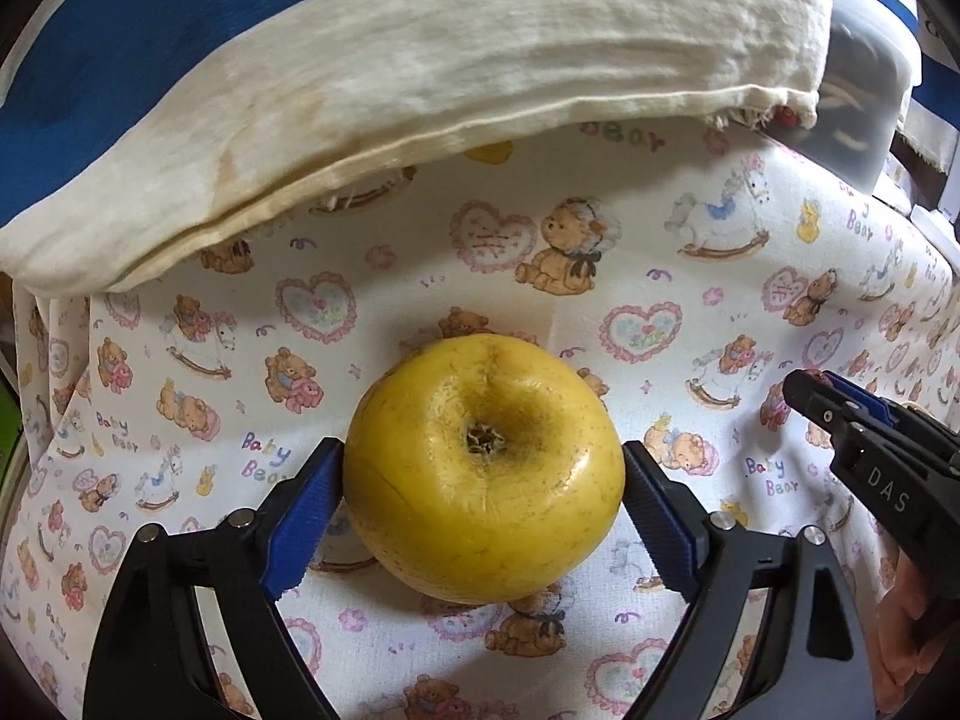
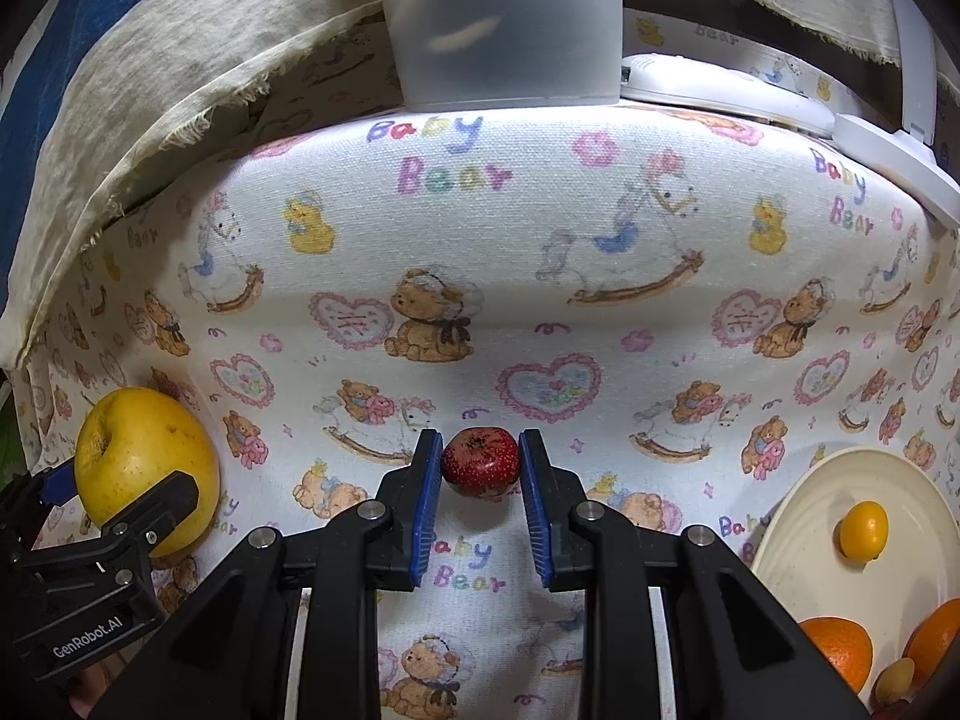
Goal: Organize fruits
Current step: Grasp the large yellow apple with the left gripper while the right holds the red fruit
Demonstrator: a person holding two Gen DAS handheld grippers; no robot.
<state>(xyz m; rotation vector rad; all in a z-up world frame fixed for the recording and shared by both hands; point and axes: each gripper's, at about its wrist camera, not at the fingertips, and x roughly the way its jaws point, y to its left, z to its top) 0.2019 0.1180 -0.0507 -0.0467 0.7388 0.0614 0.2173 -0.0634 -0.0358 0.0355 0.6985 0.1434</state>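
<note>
Between the blue pads of the left gripper (image 1: 483, 480) we found the yellow apple (image 1: 483, 468), blossom end toward the lens, both pads touching its flanks: closed on the fruit. Whether the apple was lifted or still resting on the printed cloth (image 1: 720, 312) we could not tell from either view.

Right gripper (image 2: 480, 465): its pads stood against the two sides of a small red fruit (image 2: 480, 462), speckled, with a dark calyx on top. We logged this as gripped; a shadow lay just under the fruit, so it sat on or barely above the cloth, about mid-table.

The right wrist view also showed the apple at the left edge of the table, held in the left tool, well apart from the red fruit.

At the table's near right corner sat a cream plate (image 2: 798, 540). On it: a small yellow-orange fruit (image 2: 863, 531), two oranges (image 2: 840, 651) at the near rim, partly cut off by the frame, and a pale small piece beside them that we could not identify.

At the far edge: a translucent tub (image 2: 501, 24), a white flat device to its right, and a cream fabric fold (image 1: 420, 90) overhanging the cloth.

Judgement on progress: partway. Several fruits were already gathered on the plate; the two in hand were not. If the plate is the collecting point, both remained to be carried to the right corner, the apple having the longer way to go. No other loose fruit showed on the cloth.
</note>
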